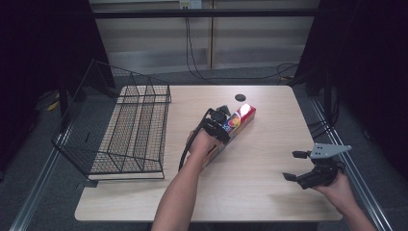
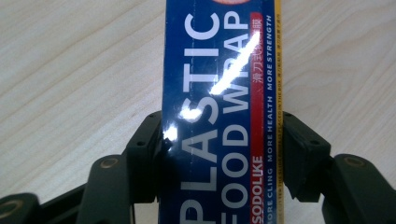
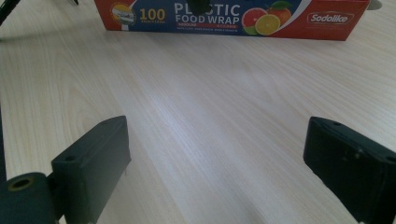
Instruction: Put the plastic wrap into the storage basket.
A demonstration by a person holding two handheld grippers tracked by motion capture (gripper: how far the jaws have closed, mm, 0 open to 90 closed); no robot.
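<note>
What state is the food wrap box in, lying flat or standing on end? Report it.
Lying flat. The food wrap box rests lengthwise on the table, printed face up, with the left tool clamped across its width.

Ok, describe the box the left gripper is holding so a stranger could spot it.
On the wooden table, right of the black wire basket, a long narrow box lies flat near the middle. The left gripper clamps its sides. Its blue-and-red print with orange slices reads "Plastic Food Wrap".
</note>
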